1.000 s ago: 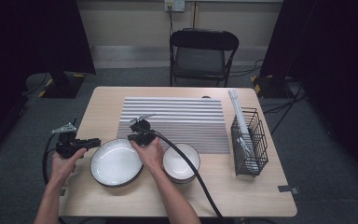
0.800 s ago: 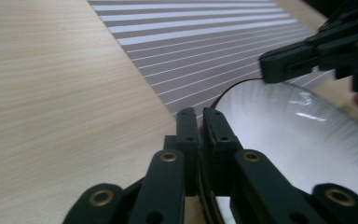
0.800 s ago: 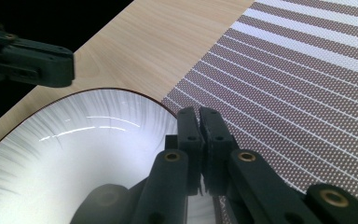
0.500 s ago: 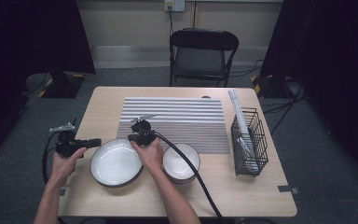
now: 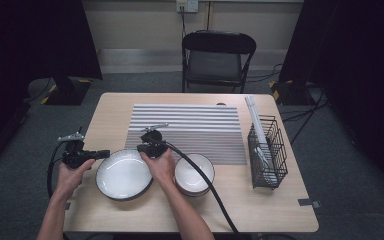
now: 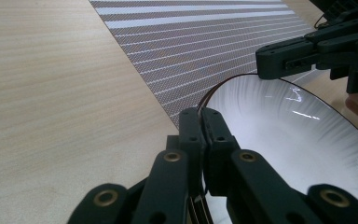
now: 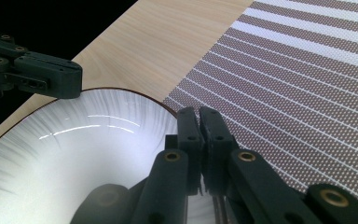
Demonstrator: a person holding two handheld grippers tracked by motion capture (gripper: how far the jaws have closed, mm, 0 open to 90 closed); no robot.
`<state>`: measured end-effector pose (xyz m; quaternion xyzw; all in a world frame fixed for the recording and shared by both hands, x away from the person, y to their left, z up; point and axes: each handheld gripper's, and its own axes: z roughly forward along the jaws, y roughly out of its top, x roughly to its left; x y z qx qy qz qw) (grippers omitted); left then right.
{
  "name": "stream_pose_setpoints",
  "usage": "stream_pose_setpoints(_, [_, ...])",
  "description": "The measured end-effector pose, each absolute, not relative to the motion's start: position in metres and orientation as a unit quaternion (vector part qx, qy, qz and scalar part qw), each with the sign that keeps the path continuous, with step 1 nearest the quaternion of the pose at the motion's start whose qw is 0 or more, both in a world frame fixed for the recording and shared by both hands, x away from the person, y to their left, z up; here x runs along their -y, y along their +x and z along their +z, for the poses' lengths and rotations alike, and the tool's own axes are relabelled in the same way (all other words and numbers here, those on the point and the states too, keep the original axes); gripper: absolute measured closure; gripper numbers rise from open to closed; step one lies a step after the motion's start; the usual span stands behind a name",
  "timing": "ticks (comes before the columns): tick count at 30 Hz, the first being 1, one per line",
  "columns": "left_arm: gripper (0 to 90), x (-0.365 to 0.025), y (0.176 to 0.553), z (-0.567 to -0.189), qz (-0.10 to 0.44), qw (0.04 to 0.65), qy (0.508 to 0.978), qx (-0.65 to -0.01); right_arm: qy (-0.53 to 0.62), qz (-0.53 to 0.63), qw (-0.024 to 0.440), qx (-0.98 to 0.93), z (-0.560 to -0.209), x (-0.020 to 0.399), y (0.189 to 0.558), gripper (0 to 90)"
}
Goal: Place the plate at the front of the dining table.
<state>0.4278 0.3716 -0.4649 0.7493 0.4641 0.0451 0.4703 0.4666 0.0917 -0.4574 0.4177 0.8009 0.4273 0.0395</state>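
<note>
Work in hand: both tongs grip one wide white bowl (image 5: 124,174) by its rim, apparently for a two-handed lift or carry.
Left tongs (image 5: 102,153): their jaws have just been closing and now pinch the bowl's left rim; the left gripper view shows the thin dark edge caught between the pads.
Right tongs (image 5: 141,148): pressed onto the opposite rim, at the edge nearest the mat.
Wide bowl: it seems to sit on the surface (image 5: 110,110), near the front, just beside the striped mat (image 5: 190,125); I cannot tell whether it has left the wood.
Smaller bowl (image 5: 195,172): just right of the wide one, untouched.
Wire rack (image 5: 267,150): far right, holding a white item.
Done: both grasps look set.
Left: raising the bowl level and setting it wherever it belongs, likely the mat or the rack.
</note>
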Motion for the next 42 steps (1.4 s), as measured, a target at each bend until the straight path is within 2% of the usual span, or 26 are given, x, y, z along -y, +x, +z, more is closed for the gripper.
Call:
stream_pose_setpoints(3, [83.2,-0.3686,0.4284,-0.4673,0.044,0.463,0.755,-0.462,0.417,0.426,0.042,-0.801,-0.4578,-0.0916,0.4658,88.7])
stream_pose_setpoints(10, [86.5,-0.3693,0.4287,-0.4673,0.045,0.461,0.756,-0.463,0.417,0.429,0.041,-0.8,-0.4585,-0.0917,0.4655,88.7])
stream_pose_setpoints(32, [86.5,-0.3717,0.4288,-0.468,0.043,0.465,0.755,-0.46,0.407,0.438,0.038,-0.801,-0.4621,-0.095,0.4637,88.2])
stream_pose_setpoints(35, [86.7,-0.3712,0.4289,-0.4681,0.046,0.467,0.753,-0.462,0.405,0.435,0.039,-0.803,-0.4632,-0.0942,0.4636,84.6])
stream_pose_setpoints(42, [87.0,-0.3714,0.429,-0.4677,0.047,0.47,0.75,-0.462,0.406,0.442,0.04,-0.799,-0.4643,-0.0877,0.4616,85.8])
